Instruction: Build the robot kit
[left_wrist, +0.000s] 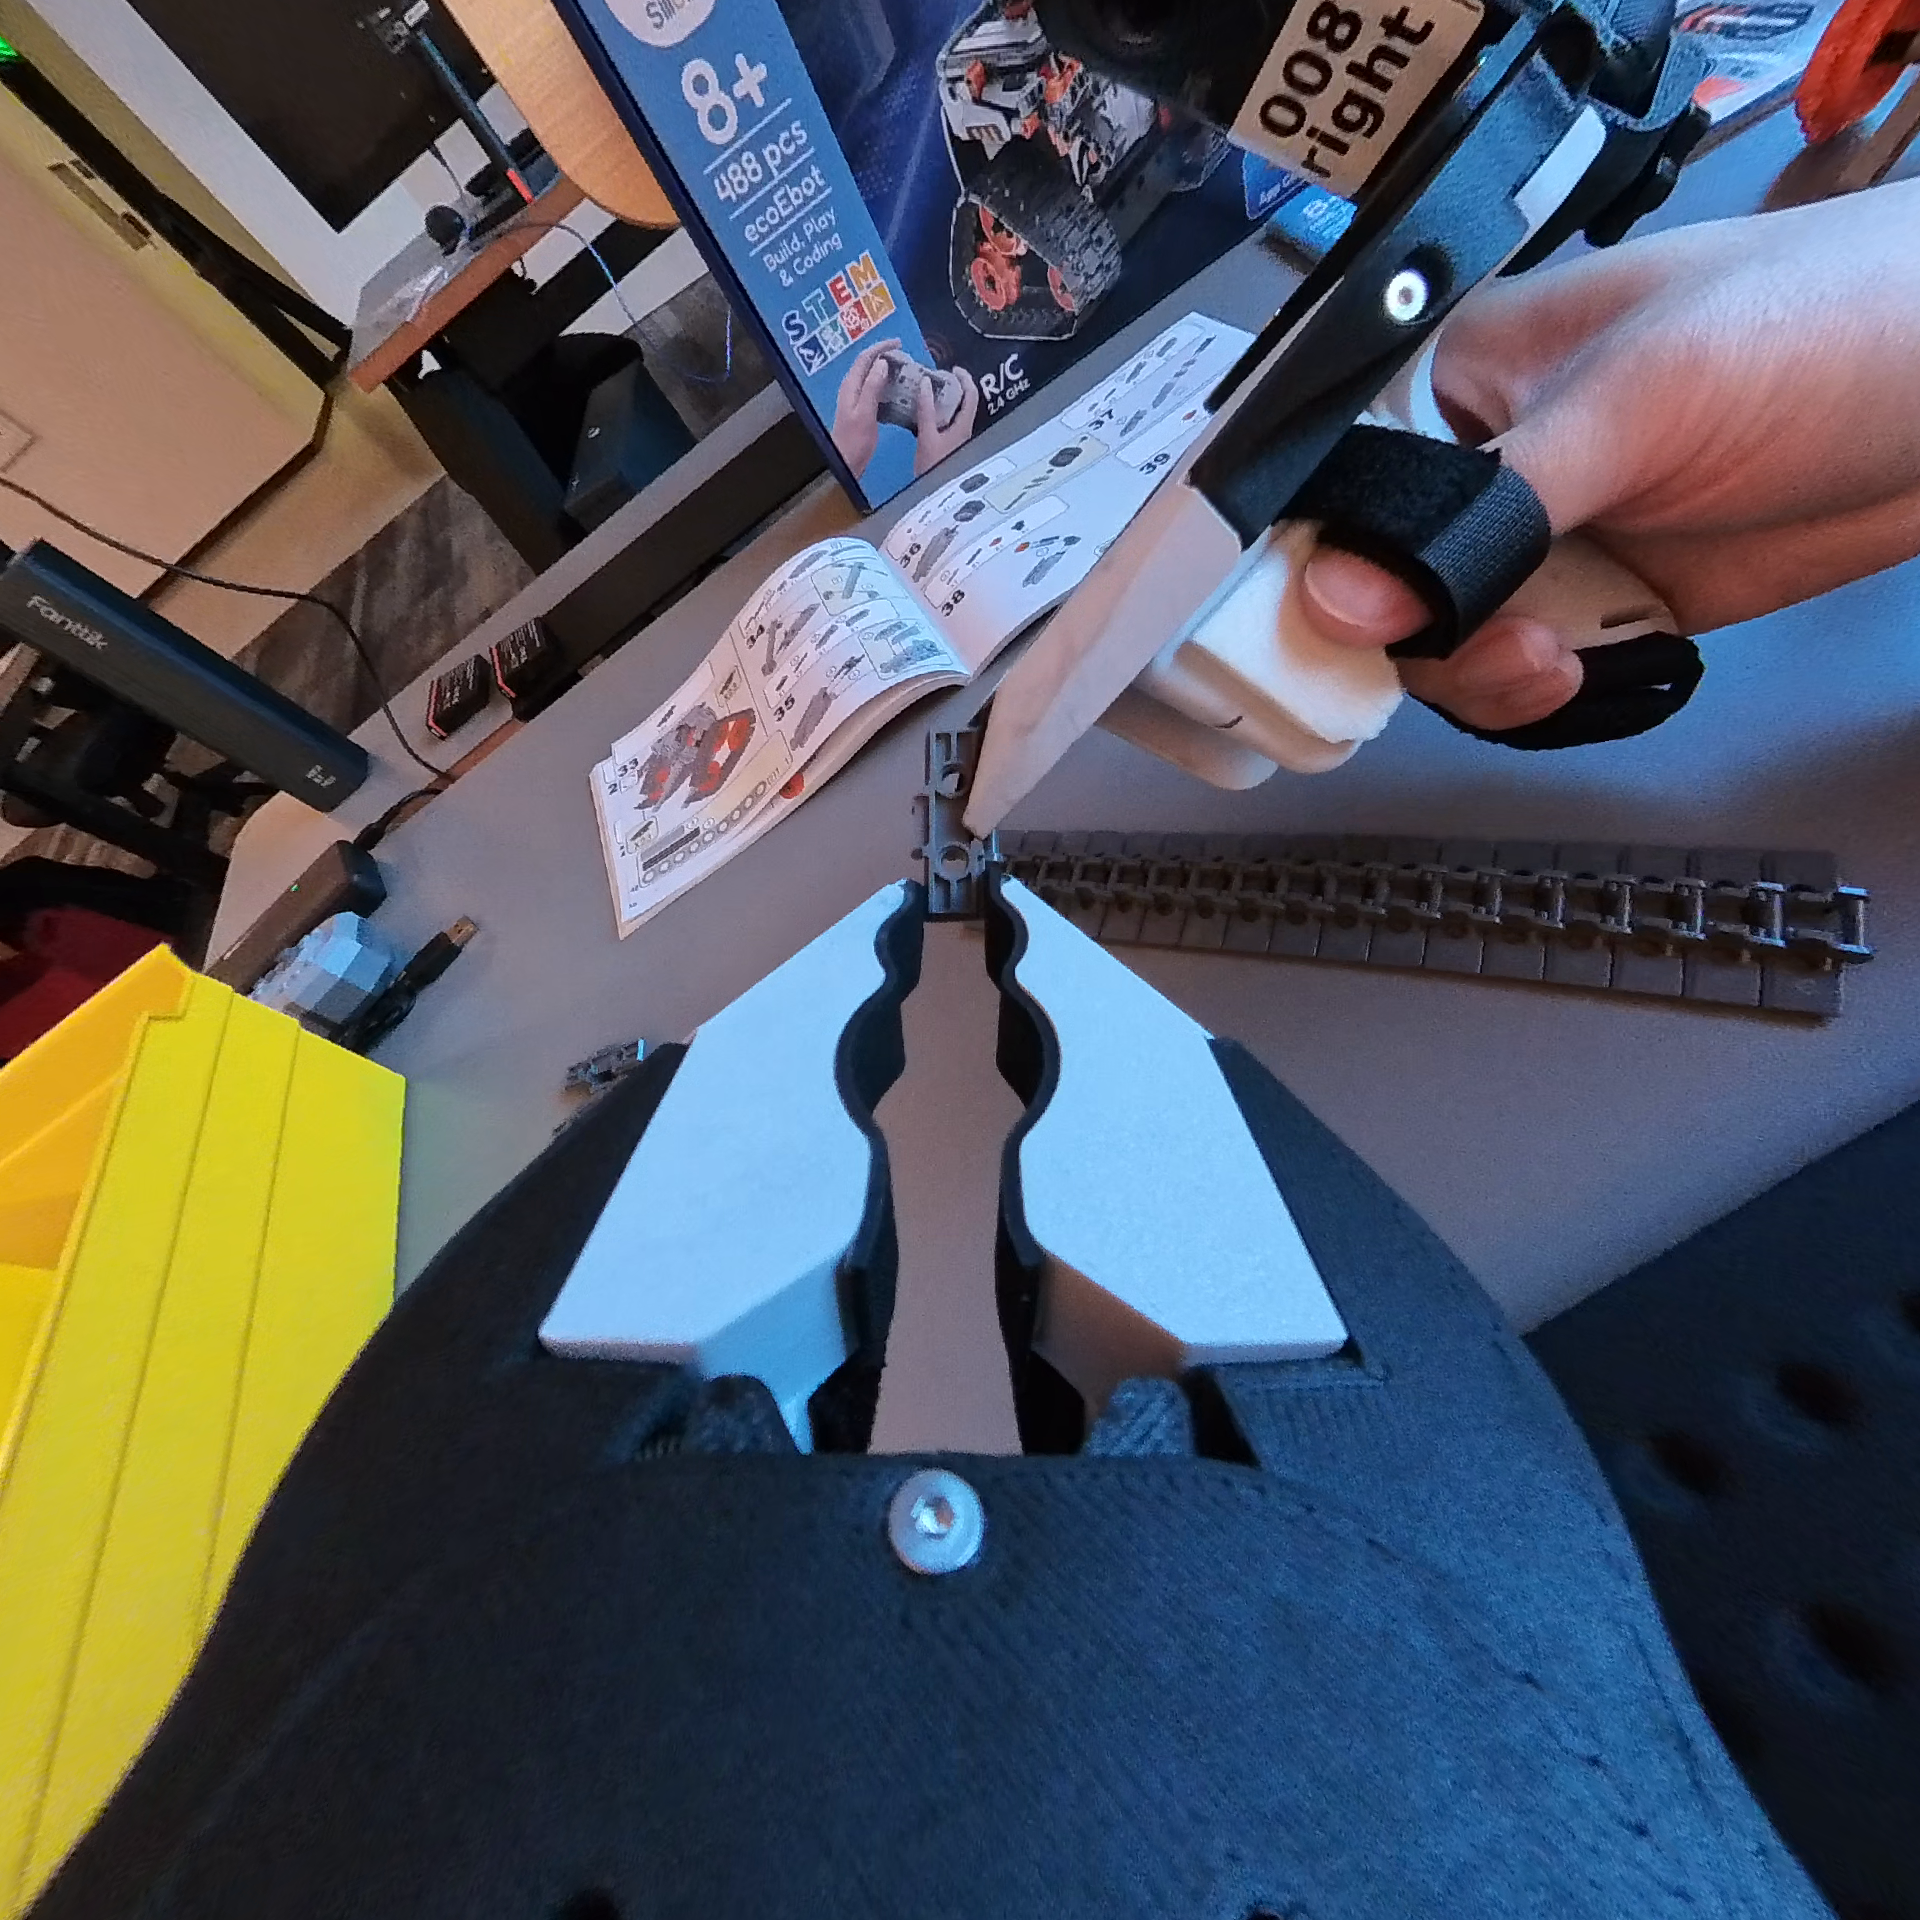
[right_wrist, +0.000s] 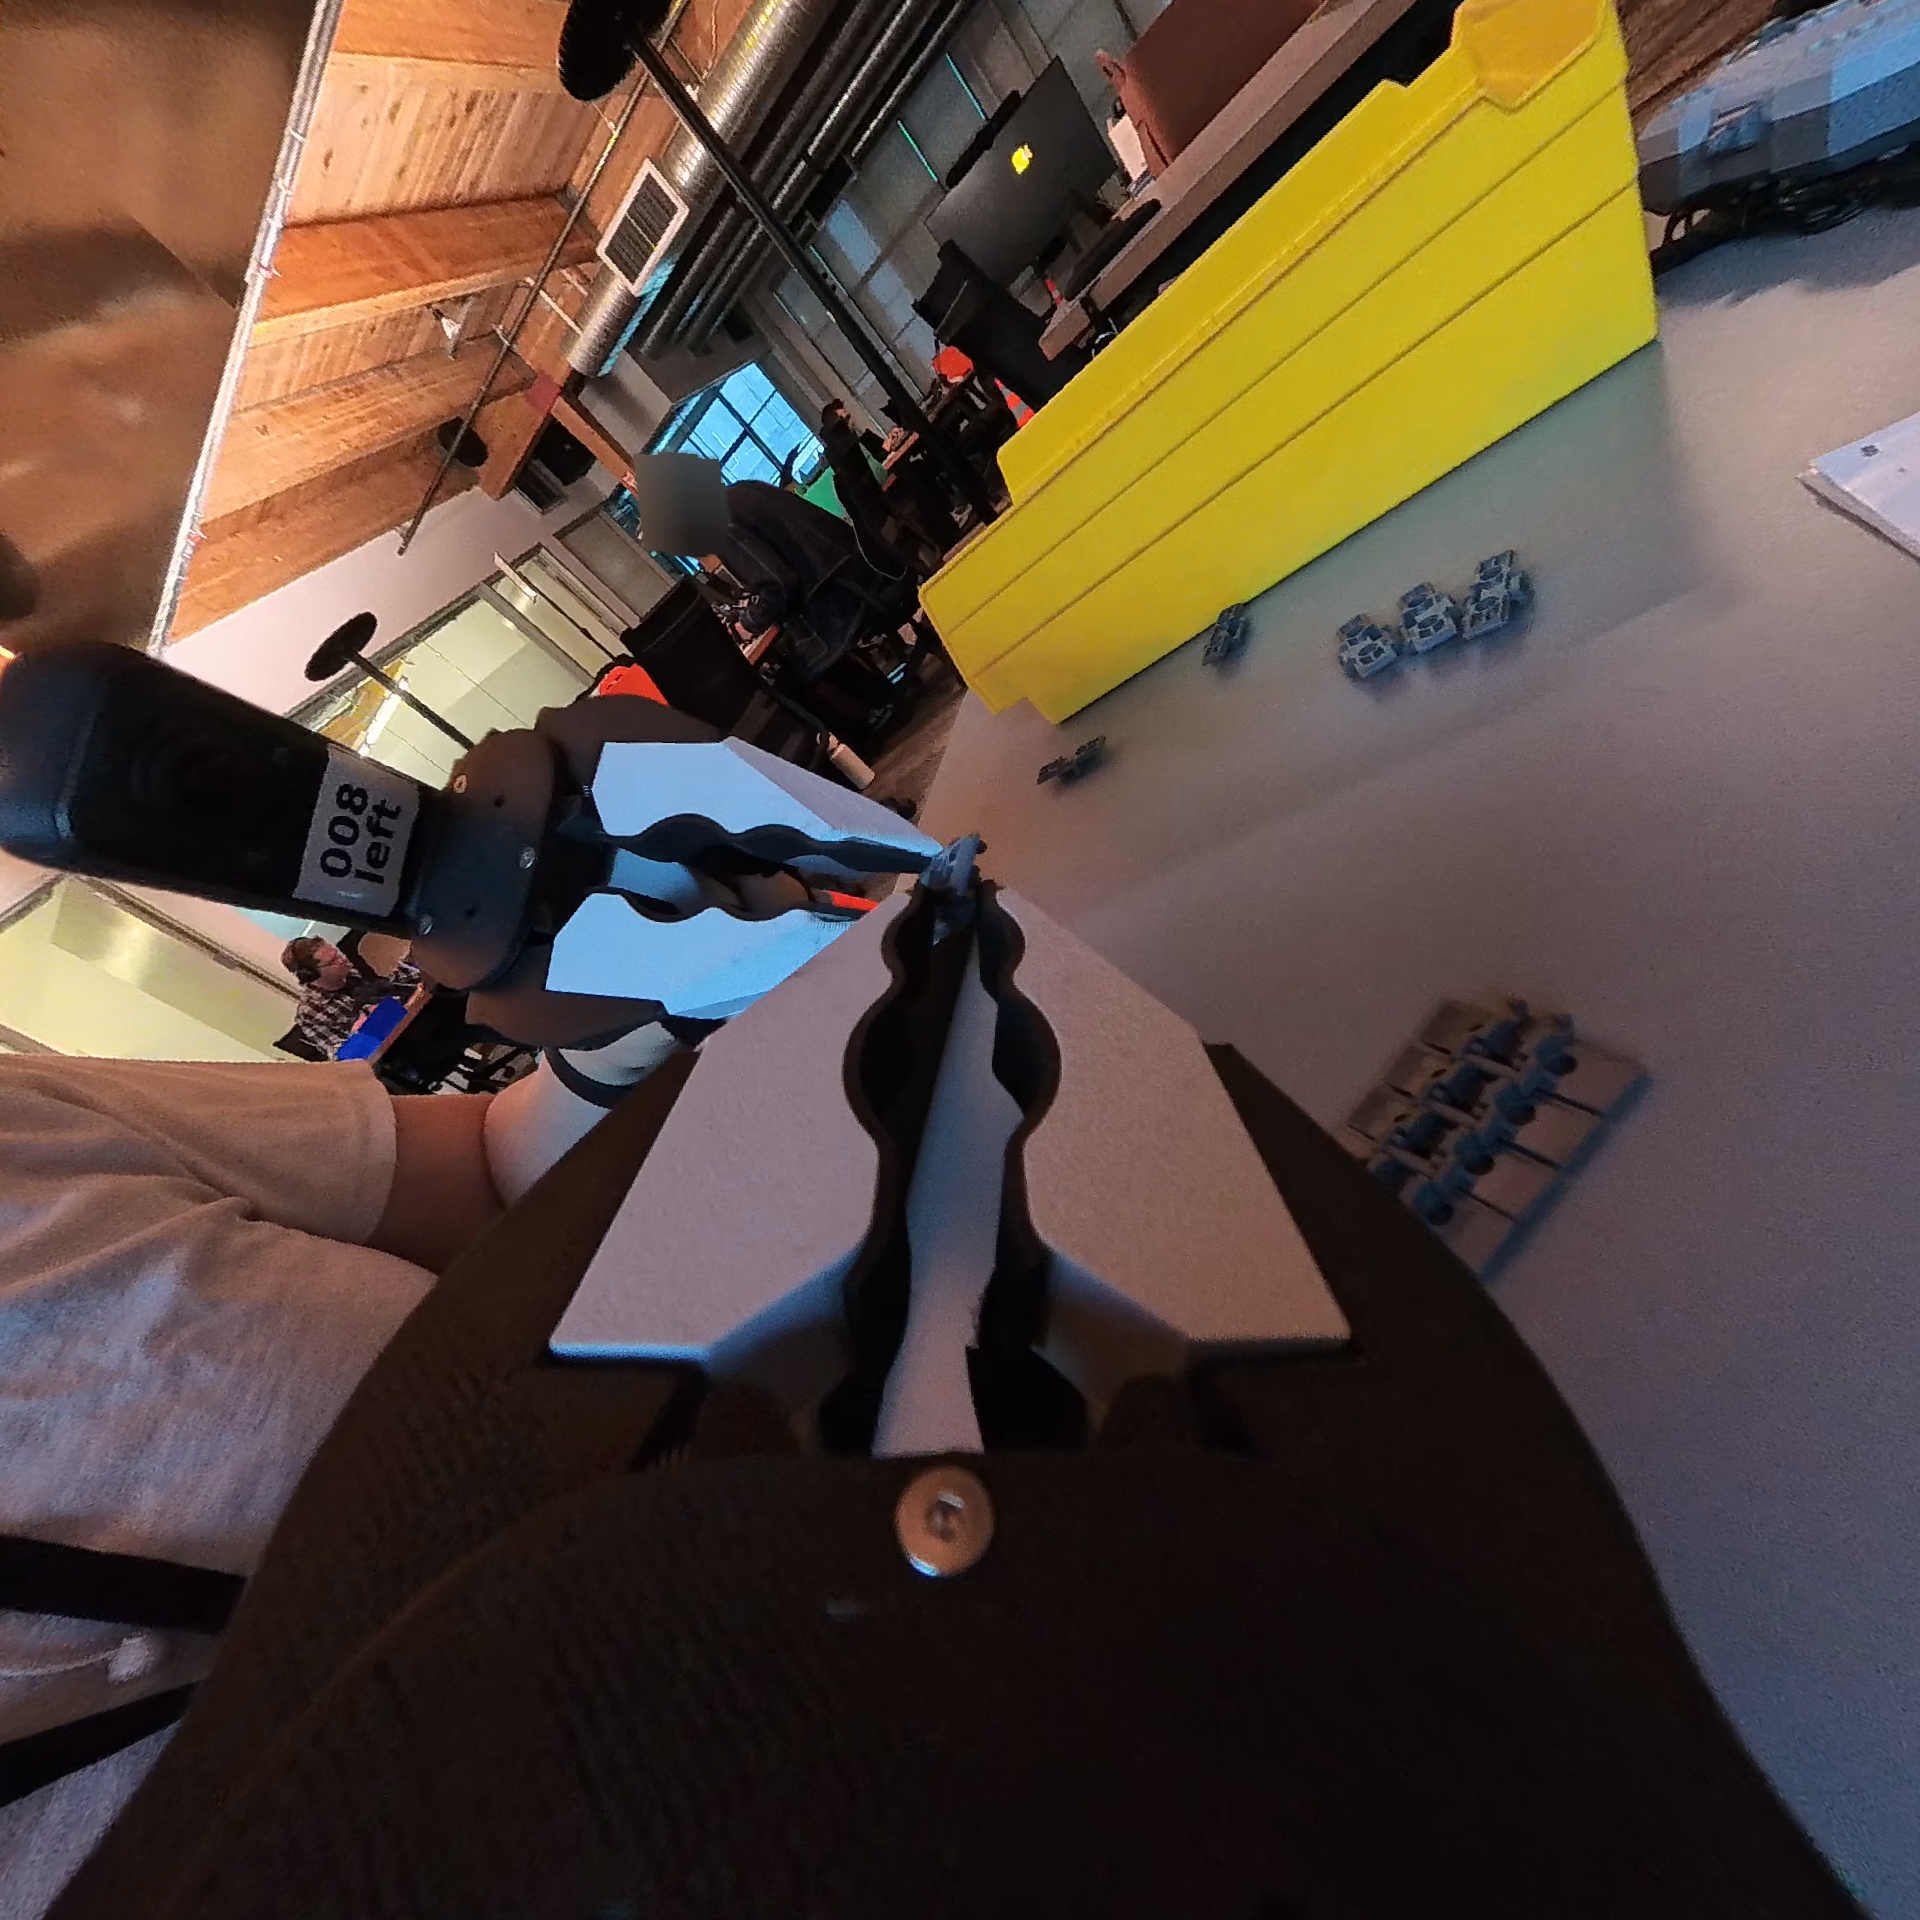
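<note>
Left gripper (left_wrist: 956, 894): jaws narrow, the tips pinch the lower end of a small grey link piece (left_wrist: 951, 821) and hold it above the table.
Right gripper (right_wrist: 951, 909): jaws also narrow, the tips meet at the same grey link piece (right_wrist: 954, 871), from the other side. If it really clamps the piece or only touches it, I cannot tell.
Hand (left_wrist: 1621, 436): a person's hand holds the right gripper's body, one finger under a black strap.
Track strip (left_wrist: 1455, 914): a long grey chain of similar links lies flat on the table, just beside the held piece, to its right.
Risk: the piece is small and each tool grips it only by the tips, so I judge that a little twist between the two tools could make it slip or jump out.
Loose parts: some small grey links (right_wrist: 1434, 618) lie scattered near a yellow bin (right_wrist: 1351, 343).
Table (left_wrist: 1351, 1143): grey, smooth; an open instruction booklet (left_wrist: 831, 675) and an upright toy box (left_wrist: 883, 208) stand behind.
Room: a workshop with wooden ceiling, ducts and windows; people sit at desks far away.
</note>
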